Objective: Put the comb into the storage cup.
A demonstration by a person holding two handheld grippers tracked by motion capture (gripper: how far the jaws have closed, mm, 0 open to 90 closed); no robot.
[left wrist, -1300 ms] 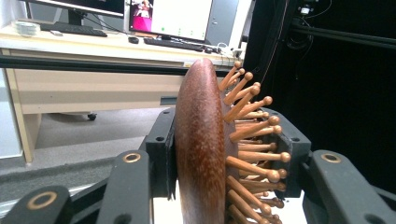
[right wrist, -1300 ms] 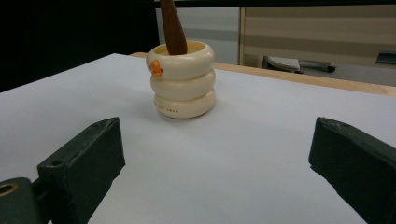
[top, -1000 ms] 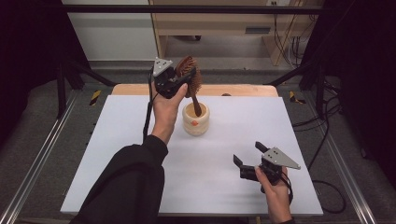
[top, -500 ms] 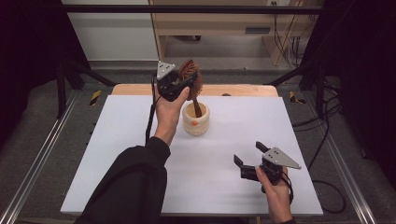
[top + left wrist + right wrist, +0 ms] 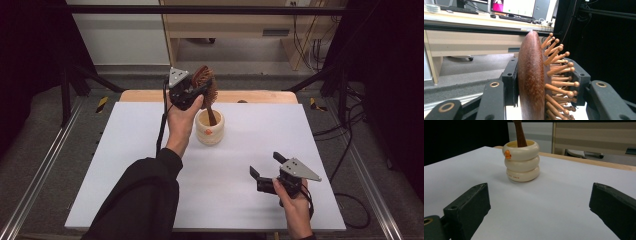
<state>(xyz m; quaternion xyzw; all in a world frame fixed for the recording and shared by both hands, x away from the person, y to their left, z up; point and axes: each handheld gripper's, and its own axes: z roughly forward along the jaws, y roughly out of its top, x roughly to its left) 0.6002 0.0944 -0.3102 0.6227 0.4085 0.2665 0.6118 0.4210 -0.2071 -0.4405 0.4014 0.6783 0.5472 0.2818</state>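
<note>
Hairbrush (image 5: 206, 82) of dark wood, its head pinched between the jaws of the left tool (image 5: 192, 90), stands upright with its handle reaching down into a cream holder (image 5: 210, 128) made of stacked rings at the far middle of the white bench (image 5: 125, 165). In the left gripper view the jaws press on either side of the brush head (image 5: 531, 80), one against the smooth rounded back, the other on the side of the ball-tipped wooden bristles (image 5: 559, 75). The person's left hand (image 5: 181, 120) holds that tool above and just beside the holder, the black sleeve (image 5: 140, 200) coming in from the near edge. The right tool (image 5: 265, 172) sits low over the near right part of the bench, well apart from the holder, its jaws spread wide with nothing between them. From the right gripper view the holder (image 5: 521, 161) stands beyond the open jaws, a small orange mark (image 5: 507, 154) on its top ring and the brush handle (image 5: 520, 133) rising out of it
</note>
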